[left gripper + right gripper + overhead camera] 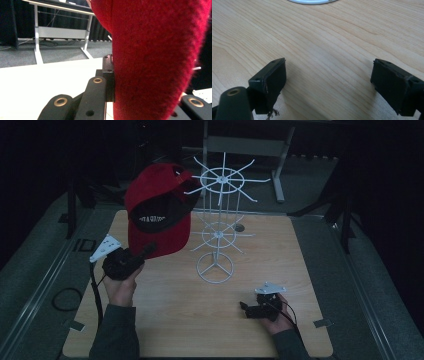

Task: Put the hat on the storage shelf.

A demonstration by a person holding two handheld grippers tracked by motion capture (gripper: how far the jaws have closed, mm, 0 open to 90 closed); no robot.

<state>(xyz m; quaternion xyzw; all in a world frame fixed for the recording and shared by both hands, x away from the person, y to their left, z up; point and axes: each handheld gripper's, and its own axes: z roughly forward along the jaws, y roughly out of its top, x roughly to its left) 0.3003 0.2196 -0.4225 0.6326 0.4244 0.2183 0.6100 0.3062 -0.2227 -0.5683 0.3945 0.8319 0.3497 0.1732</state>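
In the high view, we see the left gripper (148, 251) at 9 o'clock on the wooden tabletop (165, 320), raised and clamped on the brim of a red cap (155, 200) that hangs open-side toward us, touching the white wire rack (218, 227) at 12 o'clock. The right gripper (243, 306) rests low at 5 o'clock, near the rack's round base.

In the left gripper view, we see the red fabric (155, 60) pinched between the 2 jaws, which are closed on it.

In the right gripper view, we see the right gripper (328, 80) with its 2 jaws spread wide over bare wood, holding nothing, the rack's base rim (312, 2) at 12 o'clock.
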